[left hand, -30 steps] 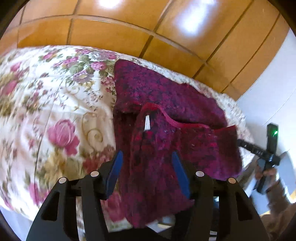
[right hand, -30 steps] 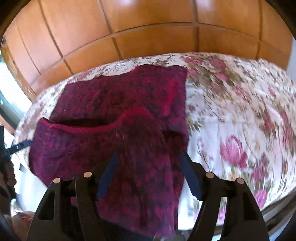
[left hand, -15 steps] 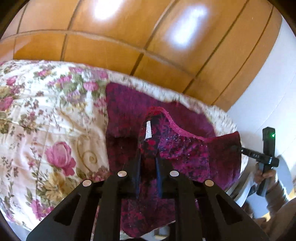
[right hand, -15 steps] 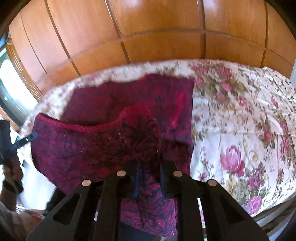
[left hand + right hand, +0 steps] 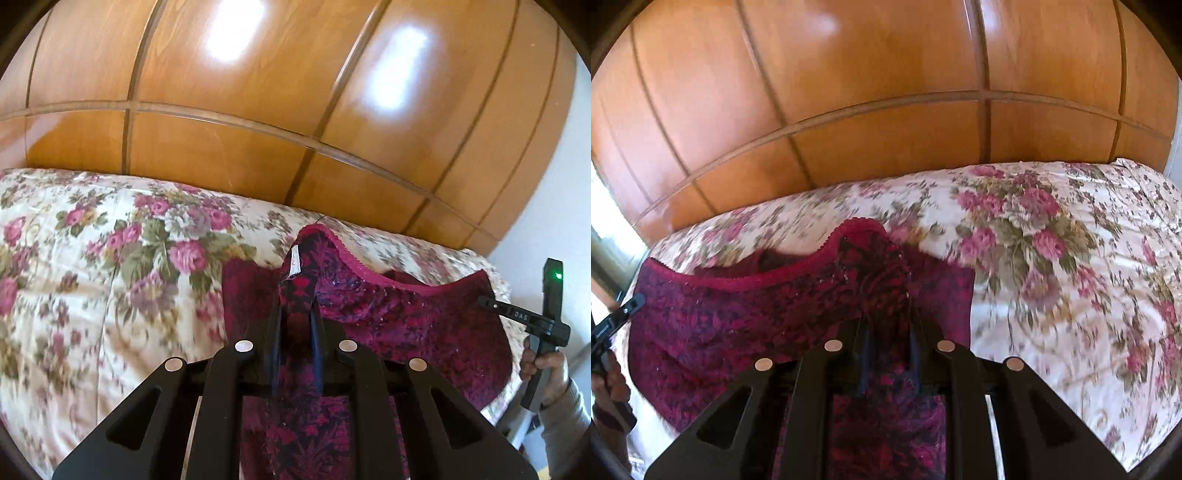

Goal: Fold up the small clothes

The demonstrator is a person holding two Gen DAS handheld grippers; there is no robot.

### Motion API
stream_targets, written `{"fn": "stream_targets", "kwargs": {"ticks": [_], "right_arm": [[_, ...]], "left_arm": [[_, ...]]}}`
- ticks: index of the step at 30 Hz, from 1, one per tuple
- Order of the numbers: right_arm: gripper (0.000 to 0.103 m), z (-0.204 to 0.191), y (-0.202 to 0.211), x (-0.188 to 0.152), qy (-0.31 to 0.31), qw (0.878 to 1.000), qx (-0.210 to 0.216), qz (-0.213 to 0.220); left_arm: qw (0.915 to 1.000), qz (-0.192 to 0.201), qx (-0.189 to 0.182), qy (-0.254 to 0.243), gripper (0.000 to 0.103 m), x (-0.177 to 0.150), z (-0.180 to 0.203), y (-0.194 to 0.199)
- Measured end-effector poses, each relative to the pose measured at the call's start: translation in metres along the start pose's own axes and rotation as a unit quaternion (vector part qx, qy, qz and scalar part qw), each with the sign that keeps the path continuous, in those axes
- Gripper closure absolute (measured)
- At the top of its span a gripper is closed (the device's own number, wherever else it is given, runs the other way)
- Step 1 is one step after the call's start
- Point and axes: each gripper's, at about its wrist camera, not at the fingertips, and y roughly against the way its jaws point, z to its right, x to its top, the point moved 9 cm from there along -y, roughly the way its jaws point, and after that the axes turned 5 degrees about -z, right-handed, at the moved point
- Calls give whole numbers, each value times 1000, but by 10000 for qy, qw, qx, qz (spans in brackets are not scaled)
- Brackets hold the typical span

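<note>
Item: dark red patterned garment (image 5: 406, 325), knitted look, with a brighter red trimmed edge (image 5: 369, 275) running along its top. It is hanging raised above the near part of the bed, stretched between the two tools, its lower part drooping toward the camera. A small white label (image 5: 294, 262) is showing on the raised corner in the left wrist view.

Left tool (image 5: 295, 332): fingers pressed together, pinching a bunched corner of the garment, which is rising in a peak just beyond the fingertips.

Right tool (image 5: 888, 332): fingers likewise closed, pinching the opposite corner of the garment (image 5: 746, 314); the trimmed edge (image 5: 798, 273) is sagging in a curve away to the left.

Each view is also catching the other tool at its margin: the right one with a green light (image 5: 550, 310) at the far right edge, gripped by a hand (image 5: 545, 373); the left one (image 5: 613, 325) at the left edge.

Bed: floral bedspread (image 5: 92, 277), cream with pink roses and green leaves, lying under and beyond the garment (image 5: 1071, 277).

Backdrop: glossy wooden panelling (image 5: 258, 110) standing behind the bed's far side.
</note>
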Motion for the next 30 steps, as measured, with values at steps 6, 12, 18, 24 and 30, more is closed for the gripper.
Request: {"fn": "stream_targets", "kwargs": {"ticks": [6,12,18,24,30], "right_arm": [[87,9,-47,25,-168,9994,-268,-110],[87,17,-82,31,-276,9981,-483,-265],[86,29,-106,26,-336,9958,-720,-448],[84,27,-109,25,-261,9954,-766,-506],[64,26,-98,21,-356,9964,-583,-506]], "left_arm": [[9990,-270,320,162,90,20,-19,-51],[9968,-480,540,346,90,23,-37,-86],[9932,-821,771,308,90,17,-45,-115],[9931,-824,648,522,89,13,-47,-110],[9935,-741,562,663,75,-3,-40,-80]]}}
